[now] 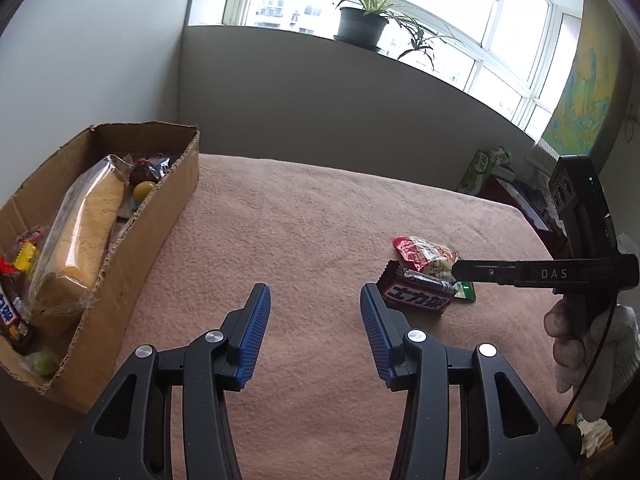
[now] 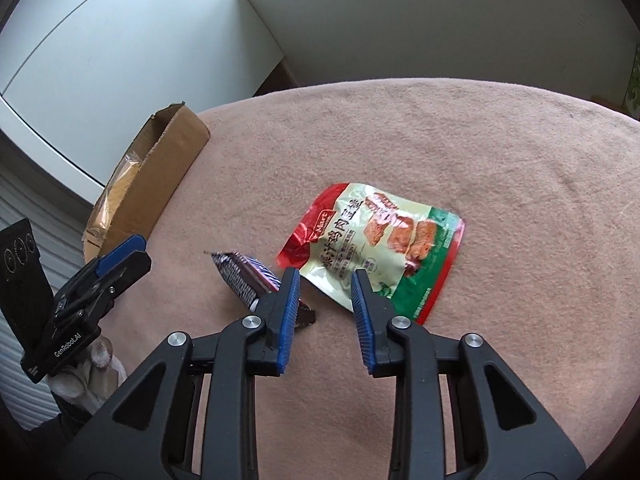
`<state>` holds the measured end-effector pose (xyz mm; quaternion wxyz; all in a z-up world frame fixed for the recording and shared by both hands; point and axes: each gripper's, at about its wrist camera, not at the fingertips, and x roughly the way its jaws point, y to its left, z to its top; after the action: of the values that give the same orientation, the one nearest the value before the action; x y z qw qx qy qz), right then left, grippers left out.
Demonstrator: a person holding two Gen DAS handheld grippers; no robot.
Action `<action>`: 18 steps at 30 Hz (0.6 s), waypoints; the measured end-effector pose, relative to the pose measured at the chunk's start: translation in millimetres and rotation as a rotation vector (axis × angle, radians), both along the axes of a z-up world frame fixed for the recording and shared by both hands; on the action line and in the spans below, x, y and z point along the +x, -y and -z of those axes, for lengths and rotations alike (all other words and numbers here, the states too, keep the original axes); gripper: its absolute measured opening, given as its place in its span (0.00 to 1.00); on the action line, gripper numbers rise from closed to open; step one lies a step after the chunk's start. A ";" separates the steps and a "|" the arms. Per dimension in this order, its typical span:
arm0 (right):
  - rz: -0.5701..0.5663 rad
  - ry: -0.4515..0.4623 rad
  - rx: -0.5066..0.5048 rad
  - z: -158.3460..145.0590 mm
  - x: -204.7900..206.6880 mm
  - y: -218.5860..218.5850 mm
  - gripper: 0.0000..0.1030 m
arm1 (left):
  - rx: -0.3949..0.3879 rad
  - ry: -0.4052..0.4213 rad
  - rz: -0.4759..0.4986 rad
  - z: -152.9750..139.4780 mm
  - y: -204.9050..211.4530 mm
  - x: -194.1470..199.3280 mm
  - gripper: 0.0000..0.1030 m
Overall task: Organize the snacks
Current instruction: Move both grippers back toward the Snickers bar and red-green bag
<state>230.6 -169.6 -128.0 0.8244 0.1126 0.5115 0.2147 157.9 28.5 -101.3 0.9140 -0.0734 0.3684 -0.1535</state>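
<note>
Cardboard box (image 1: 132, 236): far left on the surface, open-topped, torn rim; seen again at upper left in the right wrist view.
Box contents: wrapped loaf of bread (image 1: 84, 236) lying lengthwise, a yellow ball-shaped sweet (image 1: 143, 191) behind it, dark and red wrappers at the near end.
Surface (image 1: 304, 216): covered with a pink fleece cloth, bare between the box and the loose snacks.
Left claw (image 1: 315, 320): spread wide, blue ribbed pads (image 1: 256, 328) facing each other, nothing between them – held above the cloth just right of the box.
Chocolate bar (image 1: 420, 290): dark wrapper with white characters, lying on the cloth just beyond the left claw's right pad, touching the snack pouch.
Snack pouch (image 2: 380, 244): red, cream and green packet printed with fried pieces, flat on the cloth right of the bar; in the left wrist view partly under the bar.
Right claw (image 2: 325, 290): parted, about half spread, gripping nothing – tips over the near edge of the pouch, left pad (image 2: 289, 312) overlapping the bar's end in view; contact cannot be told.
Potted plant (image 1: 366, 16): on the window sill, background.
Gloved hand (image 1: 576, 344): far right, holding the right claw's handle.
</note>
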 end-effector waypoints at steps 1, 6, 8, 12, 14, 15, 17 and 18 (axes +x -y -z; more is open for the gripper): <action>-0.014 -0.003 0.003 1.4 -2.3 -3.9 0.28 | -0.001 -0.002 -0.001 0.1 -0.1 0.9 0.44; -0.051 -0.018 -0.056 10.9 -10.9 -18.5 0.28 | -0.012 -0.015 0.007 0.7 -2.8 0.3 0.44; -0.035 -0.034 -0.029 11.2 -9.1 -13.8 0.28 | -0.029 -0.030 0.020 1.0 -2.9 -0.7 0.44; -0.051 -0.059 -0.007 12.4 -13.7 -16.8 0.28 | -0.079 -0.057 0.072 0.7 -0.7 -8.4 0.44; -0.067 -0.060 -0.003 11.4 -18.6 -23.9 0.28 | -0.103 -0.079 0.105 3.0 2.0 -12.4 0.44; -0.072 -0.056 0.003 10.8 -20.6 -27.3 0.28 | -0.115 -0.092 0.120 4.8 3.7 -13.9 0.44; -0.089 -0.055 0.021 10.2 -21.7 -32.2 0.28 | -0.134 -0.119 0.144 8.9 7.0 -14.8 0.44; -0.092 -0.051 0.013 8.7 -21.9 -33.3 0.28 | -0.143 -0.132 0.153 11.0 8.6 -14.7 0.44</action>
<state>208.7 -136.3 -136.7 0.7995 0.0999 0.5357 0.2526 143.3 19.9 -112.3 0.8657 -0.1201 0.4204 -0.2437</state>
